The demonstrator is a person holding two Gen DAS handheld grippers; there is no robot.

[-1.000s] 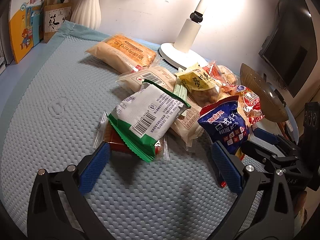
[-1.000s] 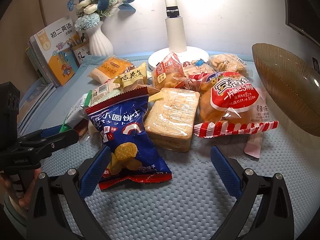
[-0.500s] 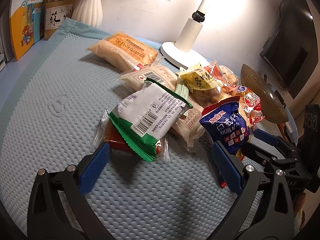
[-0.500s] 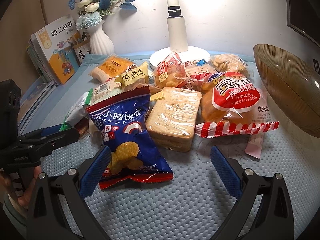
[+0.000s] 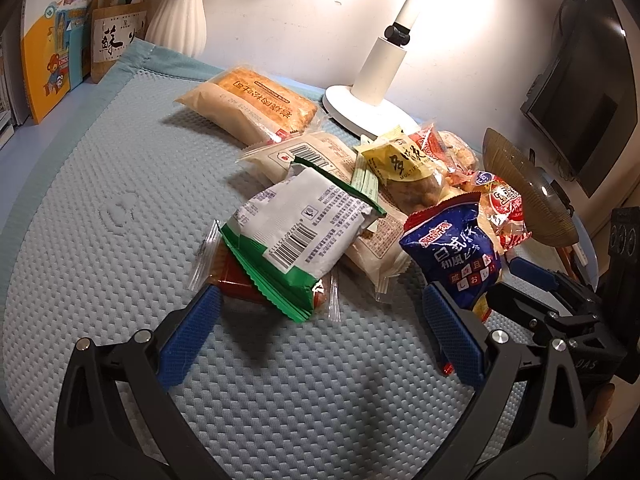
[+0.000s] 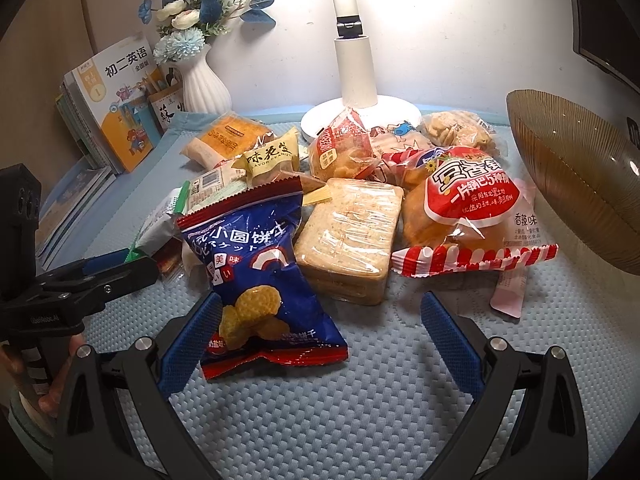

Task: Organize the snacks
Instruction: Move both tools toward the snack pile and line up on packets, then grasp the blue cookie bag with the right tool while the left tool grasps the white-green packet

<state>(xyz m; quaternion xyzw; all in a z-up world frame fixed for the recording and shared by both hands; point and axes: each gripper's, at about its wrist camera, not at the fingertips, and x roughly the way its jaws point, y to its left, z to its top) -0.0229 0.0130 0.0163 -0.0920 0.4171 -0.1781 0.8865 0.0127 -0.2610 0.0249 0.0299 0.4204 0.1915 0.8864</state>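
Red packet mostly hidden under green-and-white snack packet, left gripper wide open, empty, right gripper likewise, straddling blue biscuit bag.

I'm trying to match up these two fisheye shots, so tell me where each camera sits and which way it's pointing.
Left wrist: on the left tongs, low over the blue mat, facing the green-and-white packet; its own open tongs show, with the right tongs at the right edge.
Right wrist: on the right tongs, facing the blue biscuit bag and lamp; the left tongs and a hand show.
Shared: blue biscuit bag, lamp, brown bowl.
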